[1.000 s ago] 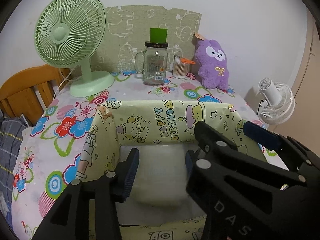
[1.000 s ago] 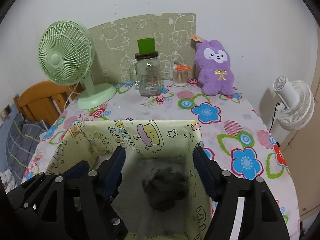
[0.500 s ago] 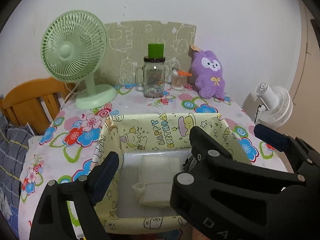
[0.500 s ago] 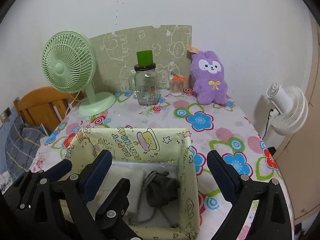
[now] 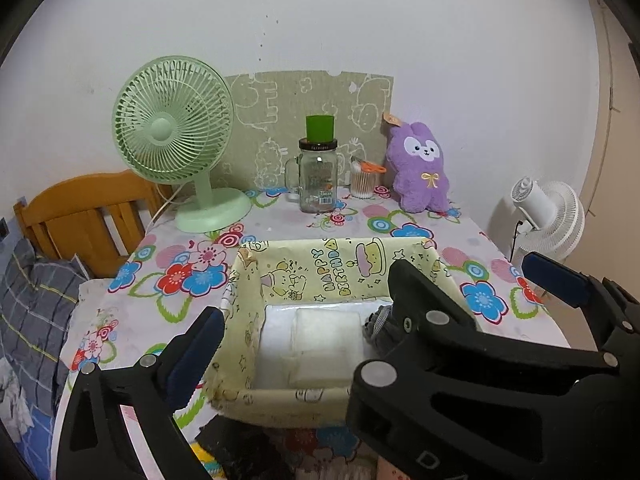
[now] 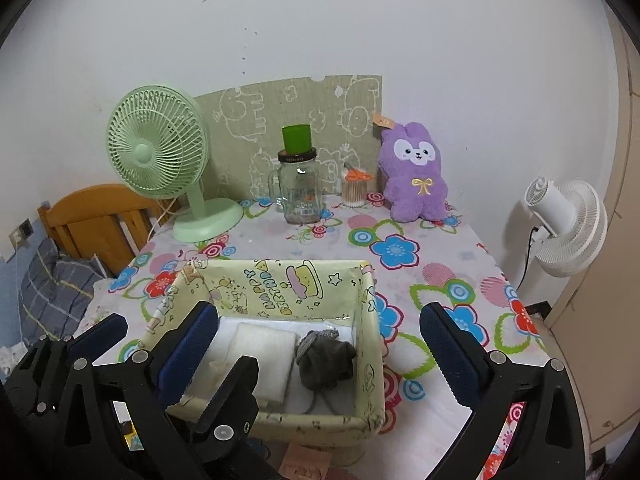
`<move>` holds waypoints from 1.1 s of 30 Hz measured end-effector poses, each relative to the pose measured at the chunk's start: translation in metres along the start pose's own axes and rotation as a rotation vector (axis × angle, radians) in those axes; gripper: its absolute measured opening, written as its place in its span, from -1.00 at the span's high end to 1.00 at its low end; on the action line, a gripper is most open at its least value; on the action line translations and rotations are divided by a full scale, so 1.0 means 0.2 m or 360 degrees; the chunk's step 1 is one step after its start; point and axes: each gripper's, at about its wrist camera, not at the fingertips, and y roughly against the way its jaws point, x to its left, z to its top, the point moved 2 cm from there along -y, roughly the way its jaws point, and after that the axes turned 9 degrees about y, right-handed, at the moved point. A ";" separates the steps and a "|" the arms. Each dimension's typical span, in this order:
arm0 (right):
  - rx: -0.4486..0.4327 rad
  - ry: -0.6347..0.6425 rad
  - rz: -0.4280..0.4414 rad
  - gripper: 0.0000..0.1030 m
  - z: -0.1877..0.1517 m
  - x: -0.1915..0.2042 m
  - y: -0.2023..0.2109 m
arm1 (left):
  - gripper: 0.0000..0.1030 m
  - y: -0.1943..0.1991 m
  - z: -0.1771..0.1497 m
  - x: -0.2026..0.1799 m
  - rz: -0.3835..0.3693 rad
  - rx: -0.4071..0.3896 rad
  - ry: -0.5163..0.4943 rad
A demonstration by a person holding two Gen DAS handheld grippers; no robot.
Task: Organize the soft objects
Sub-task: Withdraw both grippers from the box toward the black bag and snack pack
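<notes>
1. The yellow fabric box (image 6: 370,360) sits on the flowered worktop (image 6: 440,264).
2. Inside lie a white folded cloth (image 6: 264,354) and, just beside it, a grey bundle (image 6: 326,364), perhaps a sock.
3. The left gripper (image 5: 300,308) is still widening, its fingers (image 5: 192,352) released and empty.
4. The right gripper (image 6: 320,344) is likewise still widening and grasps nothing.

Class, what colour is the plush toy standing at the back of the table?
Purple plush toy, clearest in the right wrist view.
</notes>
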 end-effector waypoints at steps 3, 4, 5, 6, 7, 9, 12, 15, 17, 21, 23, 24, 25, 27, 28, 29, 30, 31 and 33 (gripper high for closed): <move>-0.0029 -0.0003 0.0007 -1.00 0.00 0.01 0.06 | -0.96 0.05 -0.01 0.00 -0.0023 -0.0004 0.0017; -0.0042 -0.0006 0.0006 -1.00 -0.01 0.01 0.09 | -0.96 0.06 -0.01 0.00 -0.0032 -0.0003 0.0022; -0.0051 -0.0005 0.0005 -1.00 -0.01 0.01 0.11 | -0.96 0.08 -0.02 0.00 -0.0043 -0.0007 0.0026; -0.0058 -0.0002 0.0005 -1.00 -0.01 0.01 0.13 | -0.96 0.10 -0.02 0.00 -0.0048 -0.0015 0.0025; -0.0065 0.0004 0.0004 -1.00 -0.01 0.01 0.15 | -0.96 0.12 -0.03 0.00 -0.0050 -0.0024 0.0023; -0.0082 0.0008 0.0003 -1.00 -0.02 0.02 0.19 | -0.96 0.15 -0.04 -0.01 -0.0053 -0.0040 0.0018; -0.0101 0.0007 -0.0002 -1.00 -0.04 0.02 0.25 | -0.96 0.20 -0.05 -0.01 -0.0059 -0.0056 0.0019; -0.0100 0.0016 -0.0004 -1.00 -0.05 0.03 0.29 | -0.96 0.24 -0.07 -0.01 -0.0062 -0.0064 0.0019; -0.0102 0.0022 -0.0004 -1.00 -0.06 0.04 0.32 | -0.96 0.27 -0.08 -0.01 -0.0062 -0.0078 0.0016; -0.0117 0.0019 -0.0006 -1.00 -0.09 0.04 0.37 | -0.96 0.32 -0.11 -0.01 -0.0065 -0.0095 0.0012; -0.0097 0.0023 -0.0003 -1.00 -0.10 0.05 0.39 | -0.96 0.33 -0.12 -0.01 -0.0068 -0.0093 0.0008; -0.0098 0.0015 -0.0009 -1.00 -0.11 0.05 0.40 | -0.96 0.34 -0.14 -0.01 -0.0076 -0.0087 0.0012; -0.0103 0.0008 -0.0014 -1.00 -0.12 0.06 0.41 | -0.96 0.35 -0.14 0.00 -0.0081 -0.0086 0.0015; -0.0106 0.0009 -0.0010 -1.00 -0.14 0.06 0.44 | -0.96 0.37 -0.16 0.00 -0.0080 -0.0090 0.0018; -0.0110 0.0010 -0.0005 -1.00 -0.15 0.07 0.44 | -0.96 0.38 -0.17 0.00 -0.0077 -0.0095 0.0016; -0.0112 0.0010 0.0000 -1.00 -0.16 0.07 0.45 | -0.96 0.39 -0.18 0.00 -0.0077 -0.0095 0.0016; -0.0114 0.0010 0.0005 -1.00 -0.17 0.07 0.46 | -0.96 0.40 -0.19 0.00 -0.0078 -0.0095 0.0016; -0.0116 0.0007 0.0009 -1.00 -0.17 0.07 0.47 | -0.95 0.41 -0.20 0.01 -0.0081 -0.0094 0.0016; -0.0113 0.0006 0.0012 -1.00 -0.19 0.08 0.48 | -0.96 0.42 -0.22 0.01 -0.0088 -0.0089 0.0017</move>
